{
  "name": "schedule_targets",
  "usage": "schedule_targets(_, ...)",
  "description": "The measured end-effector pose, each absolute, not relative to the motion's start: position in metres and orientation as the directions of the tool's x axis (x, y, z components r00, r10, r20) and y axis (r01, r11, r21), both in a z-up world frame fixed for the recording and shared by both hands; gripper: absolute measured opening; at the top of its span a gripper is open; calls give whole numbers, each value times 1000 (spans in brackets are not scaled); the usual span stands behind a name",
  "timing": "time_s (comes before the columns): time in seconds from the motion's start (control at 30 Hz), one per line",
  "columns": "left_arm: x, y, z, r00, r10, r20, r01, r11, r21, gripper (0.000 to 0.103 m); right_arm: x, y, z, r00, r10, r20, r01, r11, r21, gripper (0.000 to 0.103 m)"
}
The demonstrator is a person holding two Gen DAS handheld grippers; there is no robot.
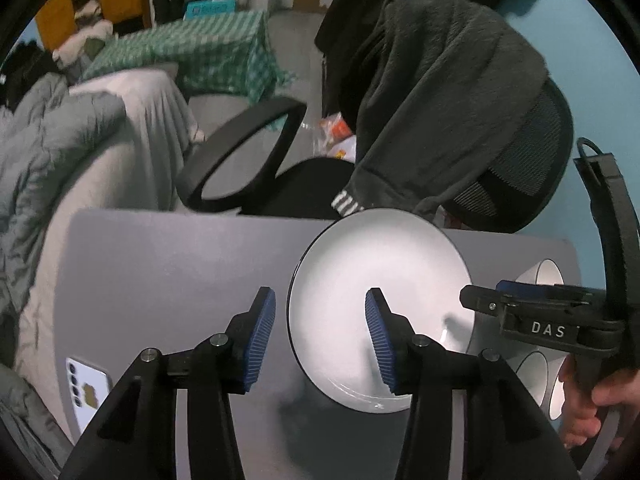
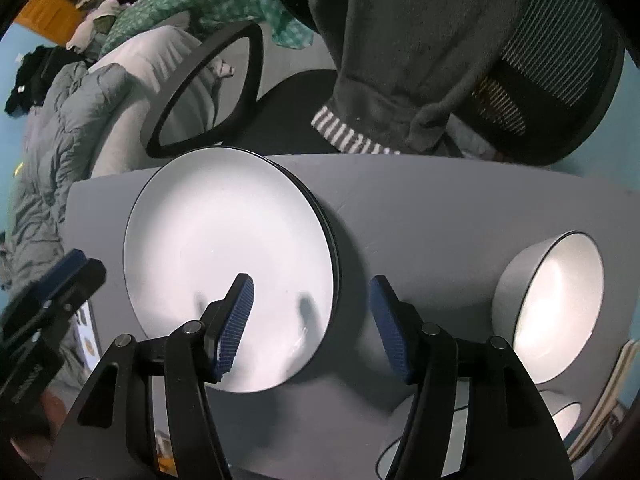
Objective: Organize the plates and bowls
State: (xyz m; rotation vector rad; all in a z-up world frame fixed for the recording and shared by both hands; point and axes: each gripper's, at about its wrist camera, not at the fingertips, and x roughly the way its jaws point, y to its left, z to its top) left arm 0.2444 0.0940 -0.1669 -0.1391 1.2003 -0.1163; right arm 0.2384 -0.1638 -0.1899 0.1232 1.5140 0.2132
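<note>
A stack of white plates with dark rims lies on the grey table; it also shows in the left wrist view. My right gripper is open and empty, its jaws straddling the stack's near right edge just above it. My left gripper is open and empty, its jaws straddling the stack's left edge. White bowls stand to the right: one large bowl and smaller ones near the front edge. In the left wrist view the bowls sit behind the right gripper.
A phone lies on the table's front left. A black office chair draped with a dark grey garment stands behind the table. A bed with grey bedding is at the left.
</note>
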Motion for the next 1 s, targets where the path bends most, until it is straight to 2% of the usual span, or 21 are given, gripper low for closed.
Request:
schedule_targets(0.1,238,91,-150,394,-152,-907,44,988,-147,62,235,-166,-177,87,189,-978,-72,981,183,61)
schedule_targets(0.2,230,88,-131,439,-150,-886,69,989,-133,69,230,-169,-157,146,169,-975,-81,984,158,61)
schedule_targets(0.33,220,84,-109,467,-159,-870,107,987,-122,69,223,-175,-130,222,142,-965,-79,989,128,68)
schedule_targets(0.43,211,81,-96,487,-156,-859,126,986,-108,70,215,-180,-112,265,125,-956,-71,991,110,69)
schedule_targets(0.5,206,80,-89,500,-165,-850,136,985,-111,77,210,-183,-104,280,114,-953,-64,993,100,69)
schedule_targets(1.0,166,59,-51,500,-301,-812,210,952,-224,77,145,-218,-47,395,17,-919,10,1000,23,69)
